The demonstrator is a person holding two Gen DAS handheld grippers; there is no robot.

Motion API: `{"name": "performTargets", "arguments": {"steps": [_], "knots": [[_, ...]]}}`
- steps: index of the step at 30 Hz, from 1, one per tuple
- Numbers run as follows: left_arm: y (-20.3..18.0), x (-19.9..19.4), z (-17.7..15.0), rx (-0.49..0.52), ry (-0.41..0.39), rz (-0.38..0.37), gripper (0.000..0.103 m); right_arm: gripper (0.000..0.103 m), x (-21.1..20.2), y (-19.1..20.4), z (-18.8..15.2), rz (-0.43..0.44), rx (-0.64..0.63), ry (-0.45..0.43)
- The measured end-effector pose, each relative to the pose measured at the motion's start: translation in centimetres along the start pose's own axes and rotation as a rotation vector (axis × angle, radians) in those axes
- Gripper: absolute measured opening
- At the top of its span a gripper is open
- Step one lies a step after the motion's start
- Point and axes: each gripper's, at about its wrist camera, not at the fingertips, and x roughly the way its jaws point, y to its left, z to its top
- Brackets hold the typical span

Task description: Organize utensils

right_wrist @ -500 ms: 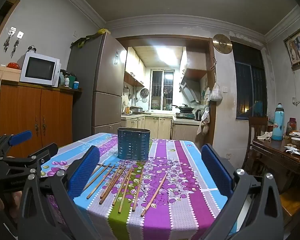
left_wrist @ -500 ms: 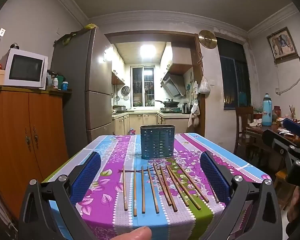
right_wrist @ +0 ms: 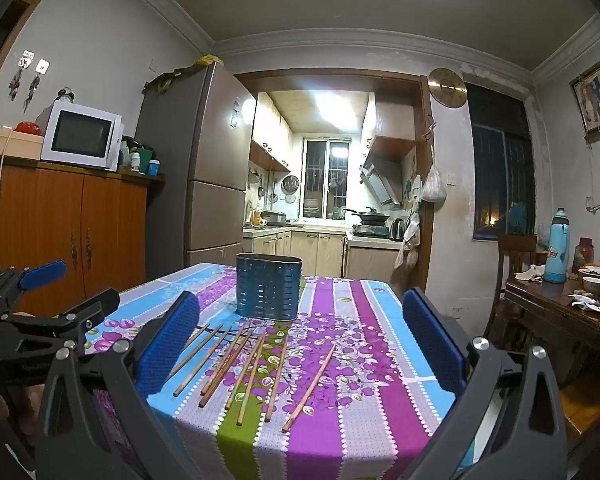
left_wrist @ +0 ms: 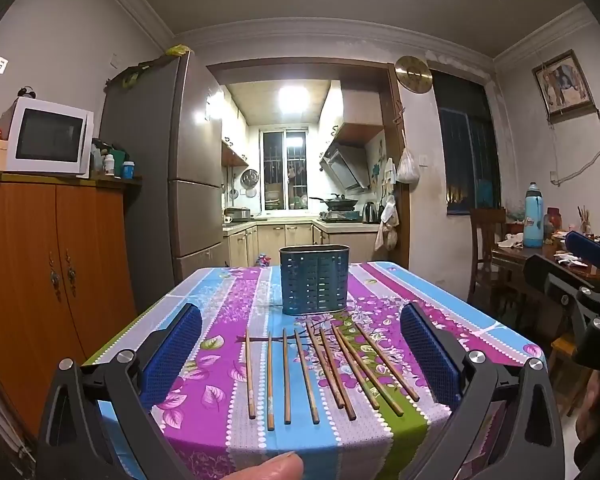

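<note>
Both grippers, left (left_wrist: 300, 356) and right (right_wrist: 300, 344), hang wide open and empty, unmoved in the past half second. Chopsticks (left_wrist: 324, 368) lie loose at the holder's (left_wrist: 314, 280) six o'clock; sorting has not begun.

Both wrist views level, near table (left_wrist: 220, 360), sharing holder (left_wrist: 314, 280)

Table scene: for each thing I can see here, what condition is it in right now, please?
Left gripper: open, holding nothing.
Right gripper: open, holding nothing.
Chopsticks: lying loose on the tablecloth, roughly fanned, none in the holder.
Utensil holder: upright behind the chopsticks; its inside is not visible.
Tablecloth: spread flat over the table.
Microwave: door shut, on the cabinet.
Cabinet: both doors shut.
</note>
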Motion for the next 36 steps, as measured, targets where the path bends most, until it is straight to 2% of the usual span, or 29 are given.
{"name": "performTargets", "arguments": {"steps": [26,36], "knots": [[0.4,0.1,0.0,-0.001,0.01,-0.001,0.1,0.098,0.3,0.5,0.4,0.001,-0.011,0.003],[0.9,0.0,0.2,0.007,-0.014,-0.012,0.1,0.098,0.5,1.7,0.4,0.008,-0.019,0.005]]}}
